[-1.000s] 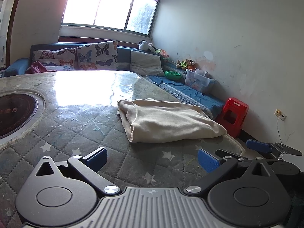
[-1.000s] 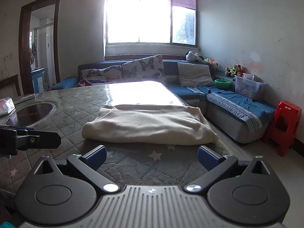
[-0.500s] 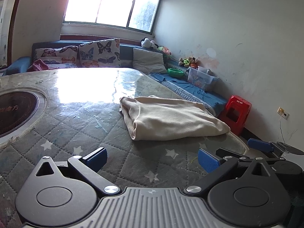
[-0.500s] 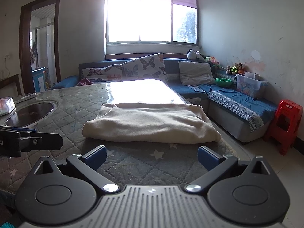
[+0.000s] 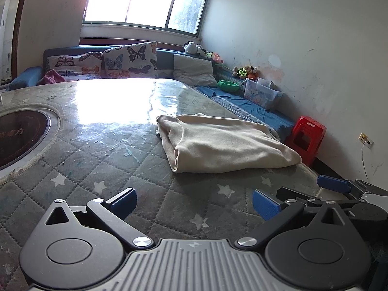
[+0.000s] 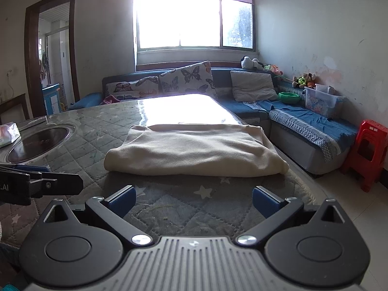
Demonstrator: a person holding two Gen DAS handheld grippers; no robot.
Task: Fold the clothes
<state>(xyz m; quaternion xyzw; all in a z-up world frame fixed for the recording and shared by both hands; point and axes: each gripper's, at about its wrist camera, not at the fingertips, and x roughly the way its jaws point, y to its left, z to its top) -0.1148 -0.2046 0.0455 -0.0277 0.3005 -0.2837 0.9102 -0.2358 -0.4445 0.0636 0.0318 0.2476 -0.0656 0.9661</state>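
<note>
A cream garment (image 5: 225,143) lies folded into a flat rectangle on the quilted star-pattern table cover (image 5: 101,160), towards the table's right edge. The same cream garment (image 6: 194,150) fills the middle of the right wrist view. My left gripper (image 5: 192,202) hovers open above the cover, short of the garment's near left corner, with nothing between its blue pads. My right gripper (image 6: 192,200) is open too, a little in front of the garment's near edge. The right gripper's blue fingers (image 5: 332,184) show at the right of the left wrist view, also apart.
A round dark cooktop (image 5: 17,138) is set into the table at the left. A blue sofa (image 6: 286,111) with butterfly cushions wraps the far and right sides. A red stool (image 6: 368,150) stands on the floor to the right. A tissue pack (image 6: 8,133) lies at the far left.
Both grippers have drawn back slightly and stayed open. The left wrist view has swung a little, so the garment sits further right and lower. The garment has not moved.
</note>
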